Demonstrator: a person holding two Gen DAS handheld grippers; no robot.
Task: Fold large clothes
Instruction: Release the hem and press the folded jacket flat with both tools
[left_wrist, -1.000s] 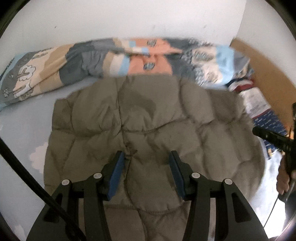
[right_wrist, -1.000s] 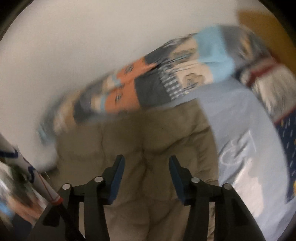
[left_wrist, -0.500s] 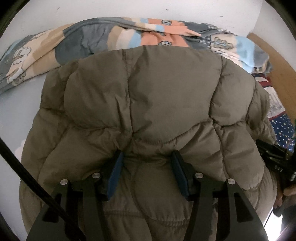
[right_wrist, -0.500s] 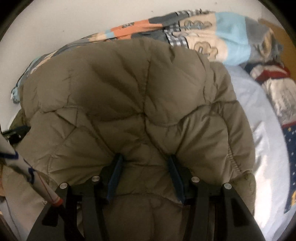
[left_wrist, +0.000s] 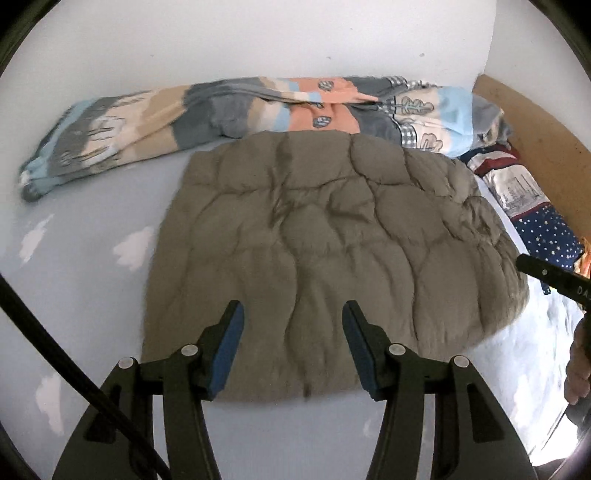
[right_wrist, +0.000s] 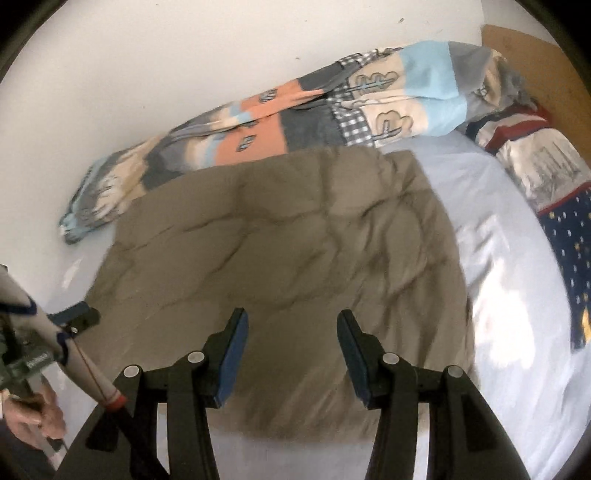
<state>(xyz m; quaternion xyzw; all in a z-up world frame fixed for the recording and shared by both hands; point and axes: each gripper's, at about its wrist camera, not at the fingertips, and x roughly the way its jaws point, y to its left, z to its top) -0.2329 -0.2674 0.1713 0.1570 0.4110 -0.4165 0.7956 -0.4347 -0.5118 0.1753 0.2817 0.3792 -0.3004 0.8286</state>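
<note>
Left wrist view: the fold is down and both grippers have let go.

Half a second ago the puffy olive jacket (left_wrist: 325, 236) bulged up between both sets of fingers; now it lies flat as 1 squarish folded bundle on the pale blue sheet (left_wrist: 85, 280), just in front of the patterned blanket (left_wrist: 258, 107). The left gripper (left_wrist: 291, 332) has just been opening, nothing is between its jaws, and it hangs above the near edge. The right gripper (right_wrist: 291, 339) stands half open and empty too. This fold looks finished.
</note>
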